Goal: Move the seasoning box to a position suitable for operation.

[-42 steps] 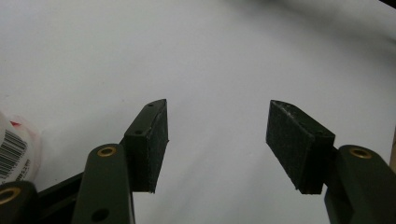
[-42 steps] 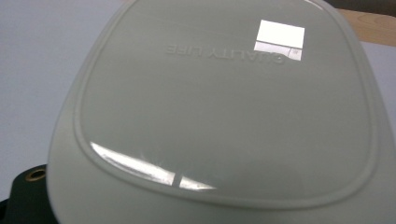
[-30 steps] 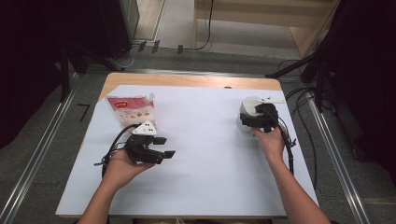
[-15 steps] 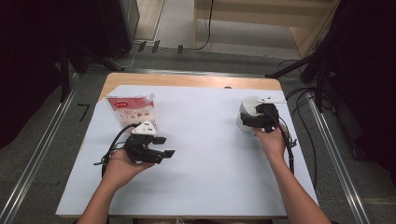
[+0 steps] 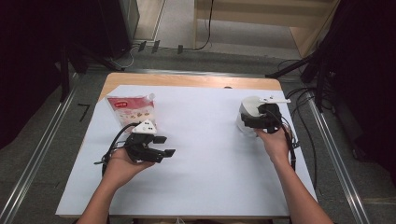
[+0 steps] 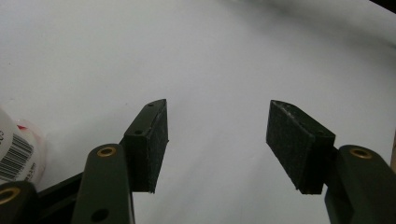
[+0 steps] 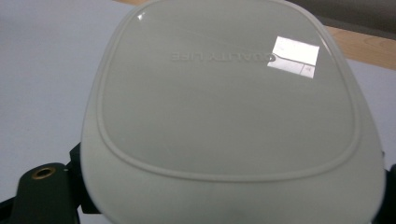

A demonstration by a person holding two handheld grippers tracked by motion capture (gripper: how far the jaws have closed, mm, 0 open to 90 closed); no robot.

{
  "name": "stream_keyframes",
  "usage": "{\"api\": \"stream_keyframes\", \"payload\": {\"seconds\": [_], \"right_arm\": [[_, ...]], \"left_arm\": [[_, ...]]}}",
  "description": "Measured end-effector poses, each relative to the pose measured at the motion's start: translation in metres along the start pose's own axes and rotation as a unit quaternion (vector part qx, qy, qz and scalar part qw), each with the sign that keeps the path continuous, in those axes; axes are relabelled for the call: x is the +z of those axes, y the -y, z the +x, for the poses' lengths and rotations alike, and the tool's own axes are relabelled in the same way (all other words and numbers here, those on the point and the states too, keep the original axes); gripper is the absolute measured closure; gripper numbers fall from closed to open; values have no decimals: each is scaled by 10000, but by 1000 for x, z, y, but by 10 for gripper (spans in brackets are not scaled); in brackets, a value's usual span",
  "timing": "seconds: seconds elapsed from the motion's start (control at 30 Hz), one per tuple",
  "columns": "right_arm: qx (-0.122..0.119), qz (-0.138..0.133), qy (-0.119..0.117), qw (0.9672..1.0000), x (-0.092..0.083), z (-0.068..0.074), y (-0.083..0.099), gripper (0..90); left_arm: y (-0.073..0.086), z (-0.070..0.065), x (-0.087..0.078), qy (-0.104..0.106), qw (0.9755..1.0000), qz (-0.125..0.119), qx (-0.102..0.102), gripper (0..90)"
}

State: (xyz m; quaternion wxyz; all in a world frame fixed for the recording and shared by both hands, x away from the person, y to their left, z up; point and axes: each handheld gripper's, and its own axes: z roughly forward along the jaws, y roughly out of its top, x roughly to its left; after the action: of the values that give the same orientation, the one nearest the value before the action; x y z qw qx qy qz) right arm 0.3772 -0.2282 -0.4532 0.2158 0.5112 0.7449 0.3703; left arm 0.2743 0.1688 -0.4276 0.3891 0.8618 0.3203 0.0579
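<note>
A white lidded container (image 5: 249, 111) stands at the right of the paper-covered table. My right gripper (image 5: 253, 122) reaches it from the near side and is shut on it. In the right gripper view the pale lid (image 7: 229, 93), marked "QUALITY LIFE", covers the jaw tips. A red and white snack pouch (image 5: 130, 109) lies at the back left, and its barcoded corner (image 6: 14, 149) shows in the left gripper view. Just in front of the pouch my left gripper (image 5: 167, 145) points right, low over the sheet. It (image 6: 217, 135) is open with bare paper between the pads.
A white sheet (image 5: 210, 182) covers most of the wooden table (image 5: 187, 80). Black cables (image 5: 306, 140) trail off the right edge. Metal rails run along the floor on both sides, and dark equipment stands behind.
</note>
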Motion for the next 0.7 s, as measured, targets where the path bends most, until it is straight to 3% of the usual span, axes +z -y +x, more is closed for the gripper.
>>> {"api": "stream_keyframes", "payload": {"seconds": [0.23, 0.43, 0.6, 0.7], "right_arm": [[-51, -37, -176, 9998, -7, 5, 1, 157], [-299, -108, -467, 9984, -16, 13, 2, 157], [-448, -151, -521, 9975, -21, 17, 1, 158], [-514, -130, -722, 9960, -25, 21, 1, 158]], "left_arm": [[-2, 3, 2, 34, 10000, 34, 19, 399], [-3, 10, 2, 75, 9999, 63, -69, 395], [-5, 11, 3, 123, 9999, 75, -40, 393], [-5, 12, 5, 115, 9999, 91, -37, 392]]}}
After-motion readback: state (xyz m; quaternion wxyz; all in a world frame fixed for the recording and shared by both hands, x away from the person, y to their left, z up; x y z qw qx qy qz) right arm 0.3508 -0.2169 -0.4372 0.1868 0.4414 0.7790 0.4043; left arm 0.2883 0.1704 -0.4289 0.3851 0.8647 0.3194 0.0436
